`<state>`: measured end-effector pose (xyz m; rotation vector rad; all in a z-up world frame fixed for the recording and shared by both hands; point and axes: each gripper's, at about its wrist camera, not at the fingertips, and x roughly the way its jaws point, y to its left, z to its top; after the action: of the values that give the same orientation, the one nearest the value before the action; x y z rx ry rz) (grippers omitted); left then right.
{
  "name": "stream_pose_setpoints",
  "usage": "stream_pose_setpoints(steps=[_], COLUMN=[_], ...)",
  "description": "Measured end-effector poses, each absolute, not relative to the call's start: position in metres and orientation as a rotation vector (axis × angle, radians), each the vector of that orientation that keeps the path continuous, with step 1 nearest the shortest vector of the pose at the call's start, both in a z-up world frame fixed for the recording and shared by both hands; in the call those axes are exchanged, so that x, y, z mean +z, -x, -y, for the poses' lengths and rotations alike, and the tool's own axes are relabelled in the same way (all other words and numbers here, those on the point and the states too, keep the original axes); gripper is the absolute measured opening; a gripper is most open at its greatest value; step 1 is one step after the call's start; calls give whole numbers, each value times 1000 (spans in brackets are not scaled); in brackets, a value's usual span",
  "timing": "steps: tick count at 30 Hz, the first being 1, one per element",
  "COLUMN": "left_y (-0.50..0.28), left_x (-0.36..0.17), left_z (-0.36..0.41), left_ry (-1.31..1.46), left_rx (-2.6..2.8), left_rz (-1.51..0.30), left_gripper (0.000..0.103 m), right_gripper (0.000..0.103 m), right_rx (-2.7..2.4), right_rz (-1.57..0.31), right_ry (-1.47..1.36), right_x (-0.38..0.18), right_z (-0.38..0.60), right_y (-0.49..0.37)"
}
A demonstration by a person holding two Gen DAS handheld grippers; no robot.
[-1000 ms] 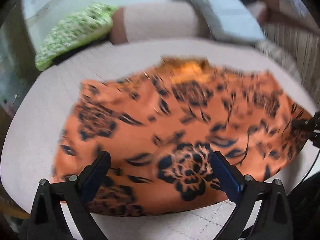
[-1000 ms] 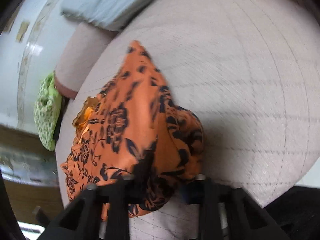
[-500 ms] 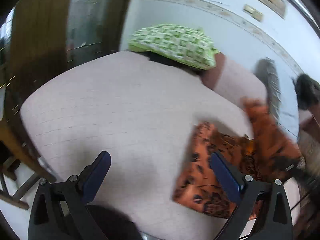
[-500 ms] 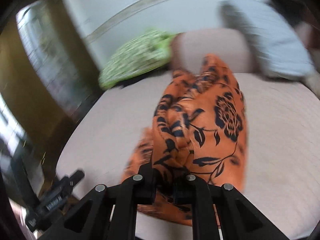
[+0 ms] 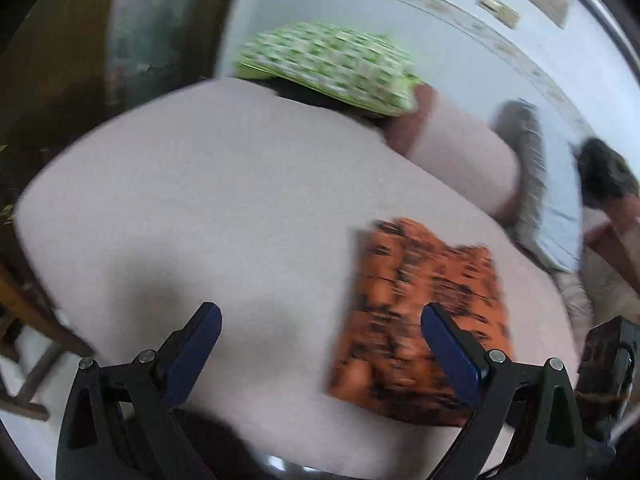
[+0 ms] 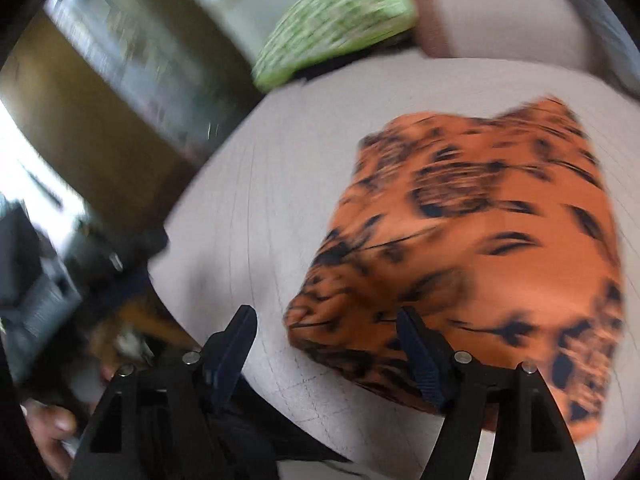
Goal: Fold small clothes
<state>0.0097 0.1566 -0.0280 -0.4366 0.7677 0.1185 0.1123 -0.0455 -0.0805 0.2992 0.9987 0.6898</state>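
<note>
An orange garment with a black flower print [image 5: 420, 312] lies folded over on the pale pink cushion [image 5: 208, 208]. In the right wrist view the garment [image 6: 480, 240] fills the right half of the frame. My left gripper [image 5: 320, 336] is open and empty, low over the cushion, with its right finger over the garment's near edge. My right gripper [image 6: 328, 340] is open and empty, with the garment's near left corner between its fingers. Both views are blurred by motion.
A green patterned pillow [image 5: 328, 64] lies at the far edge of the cushion, next to a pink bolster [image 5: 460, 152] and a grey-blue pillow [image 5: 548, 208]. A dark wooden cabinet [image 6: 100, 112] stands to the left. The cushion's front edge is just below the grippers.
My right gripper has let go of the garment and opened. The garment now lies flat, folded over on the cushion. Both grippers have swung round and pulled back a little.
</note>
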Motion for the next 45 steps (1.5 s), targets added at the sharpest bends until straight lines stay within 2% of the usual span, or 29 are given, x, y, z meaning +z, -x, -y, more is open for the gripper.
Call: stream_pose_setpoints(steps=[5,7,9,11,14,20,24,27,29,32,36,39,43,44,45], left_y=[-41,-59,-70,-66,-35,-33,-37,-31,-38,-58,-91,-106,-102,-102,-101], left_x=[-27,-48,-80,-104,-112,-93,-94,-63,-42,-29,-57,-99,-112,-112,-113], left_z=[-101,-82,-78,-103,-156,-152,-159,-153,-132,-90,-66,-66,-80,-81,-82], left_ry=[379,305,118,139,495,368,303,336,277,225,149,90,140,136,134], left_rx=[-78,-50,132,264,245,310,383,348,266,77,22,67,68,67,67], left_rz=[-810,-908,-1013,-1077,-1053,-1035,-1089,-969,-915,-873,-933,-1074,-1062,-1059,-1056], left_gripper=[100,100,100,99,99,100,97,97,97,98,98,99,103,103,103], right_gripper=[75,75,75,75,75,76,78,78,78,78,78,78,77,66,45], right_rx=[520,495,487,479,493,601,545,587,606,578,559,582,642,631,665], right_rz=[-891,-899,-919,-928,-943,-950,-1100,-1040,-958,-930,-1001,-1098,-1219,-1261,-1259], right_ry=[-550,-610,-640,-648,-680,-630,-609,-710,-740,-734,-785,-846,-929,-929,-920], right_x=[-73,-79,-84,-90,-100,-104,-140,-127,-109,-99,-118,-143,-176,-185,-187], right_z=[153,182,199,207,213,192,185,207,227,248,265,264,242,234,226], right_y=[-100,-99,-100,-101,-94,-103,-121,-117,-115,-132,-184,-231,-271,-277,-281])
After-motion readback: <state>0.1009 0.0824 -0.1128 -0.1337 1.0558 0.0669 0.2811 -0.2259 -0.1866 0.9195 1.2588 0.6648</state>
